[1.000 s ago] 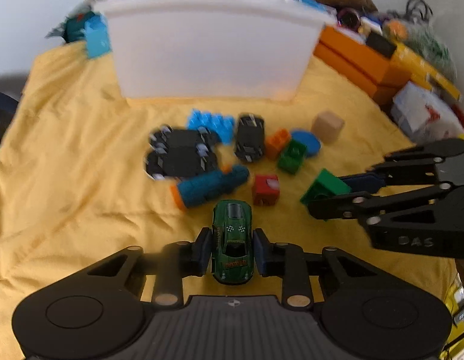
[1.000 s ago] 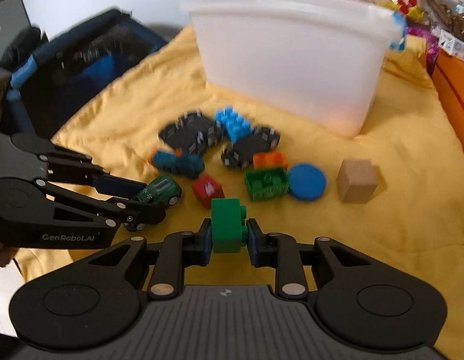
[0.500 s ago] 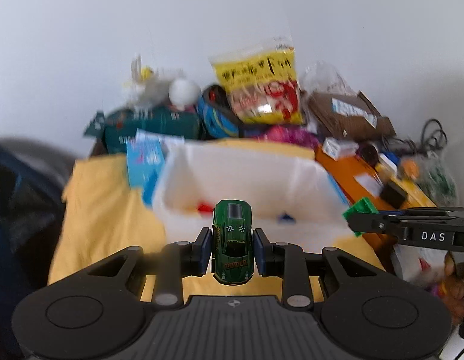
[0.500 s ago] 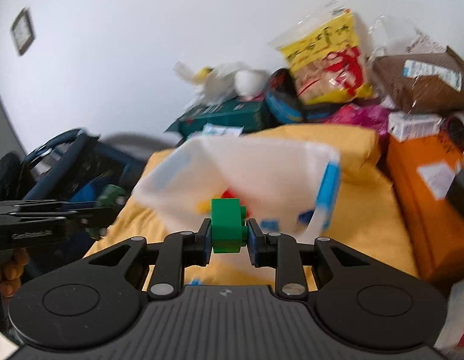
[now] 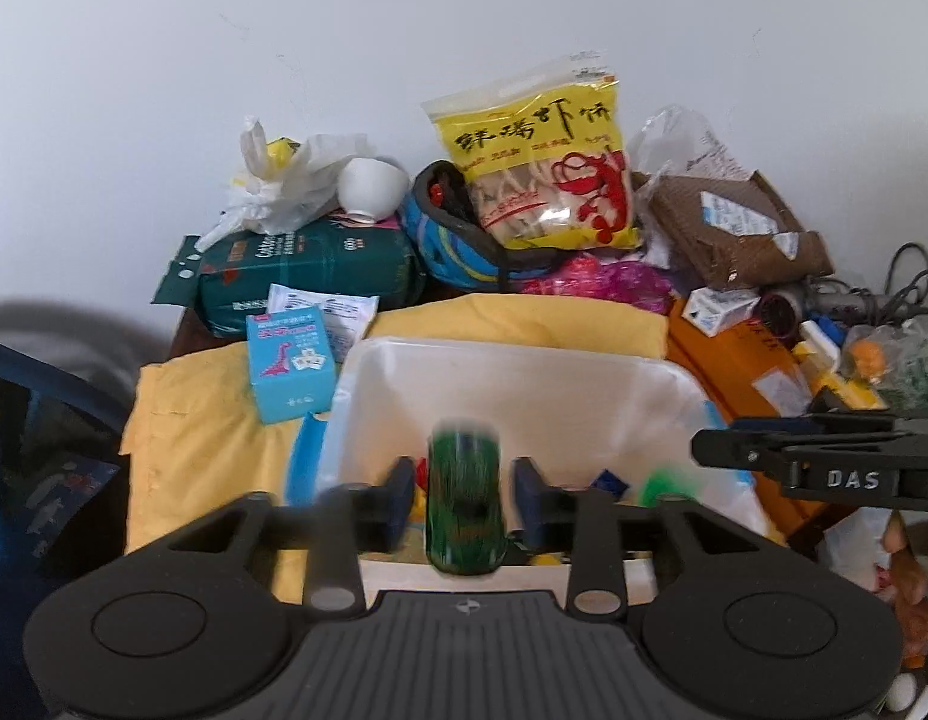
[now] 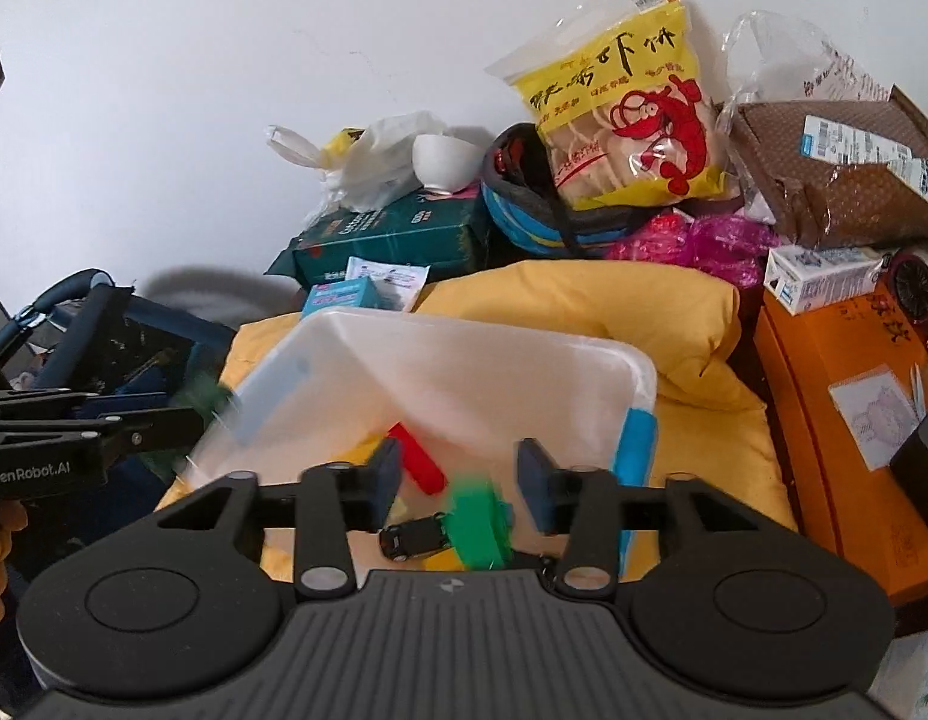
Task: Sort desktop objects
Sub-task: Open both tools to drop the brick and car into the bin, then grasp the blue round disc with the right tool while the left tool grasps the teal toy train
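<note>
**Two toys dropping into the bin**

Two releases at once! The left gripper (image 5: 458, 495) has its jaws spread, and the green toy car (image 5: 464, 510) hangs blurred between them, touching neither pad, right over the white bin (image 5: 524, 372). The right gripper (image 6: 458, 480) is spread wide as well, with the green block (image 6: 479, 525) a smear below its fingers, above a small black car (image 6: 413, 537) and a red piece (image 6: 416, 465) lying in the bin. Both toys look light, hard and smooth: the car is best pinched across its flanks, the block across flat faces, and neither should mind a short fall onto plastic. The bin sits on a soft yellow cloth (image 6: 704, 420) that bunches behind it. Beyond it, clutter is stacked against a plain white wall: a yellow snack bag (image 5: 542, 168), a green box (image 5: 308, 270) and an orange carton (image 6: 836, 408).
</note>
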The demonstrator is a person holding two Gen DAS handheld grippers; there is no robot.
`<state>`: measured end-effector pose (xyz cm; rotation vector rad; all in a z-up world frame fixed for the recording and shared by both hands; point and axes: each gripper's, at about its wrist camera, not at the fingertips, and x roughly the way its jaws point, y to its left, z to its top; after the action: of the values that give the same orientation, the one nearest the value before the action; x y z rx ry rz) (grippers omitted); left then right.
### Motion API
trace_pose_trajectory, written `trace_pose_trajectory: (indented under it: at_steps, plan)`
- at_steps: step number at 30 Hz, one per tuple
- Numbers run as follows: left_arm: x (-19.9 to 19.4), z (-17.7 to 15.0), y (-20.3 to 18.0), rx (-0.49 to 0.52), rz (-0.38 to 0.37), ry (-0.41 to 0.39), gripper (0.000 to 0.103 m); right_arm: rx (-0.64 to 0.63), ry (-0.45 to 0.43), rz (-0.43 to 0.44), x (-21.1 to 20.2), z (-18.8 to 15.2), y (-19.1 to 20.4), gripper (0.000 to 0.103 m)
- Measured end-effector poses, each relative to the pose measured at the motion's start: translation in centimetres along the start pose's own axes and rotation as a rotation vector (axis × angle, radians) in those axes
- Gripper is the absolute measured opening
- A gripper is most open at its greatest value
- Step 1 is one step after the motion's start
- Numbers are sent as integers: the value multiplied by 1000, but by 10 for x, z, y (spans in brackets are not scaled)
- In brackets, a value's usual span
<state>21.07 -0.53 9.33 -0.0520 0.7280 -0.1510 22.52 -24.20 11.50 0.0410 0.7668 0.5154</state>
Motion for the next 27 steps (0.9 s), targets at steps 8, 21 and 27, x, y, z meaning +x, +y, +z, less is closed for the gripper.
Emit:
trace_pose_trajectory:
  at_steps: [8, 21, 27]
  plan:
    - [-9, -65, 6, 56, -57, 26, 53, -71, -38, 55, -27, -41, 9, 47]
    - [21, -202, -17, 175, -100, 224, 53, -143, 209, -31, 19, -172, 7, 46]
    - [38, -199, -30, 200, -110, 222, 53, -214, 208, -39, 36, -174, 15, 45]
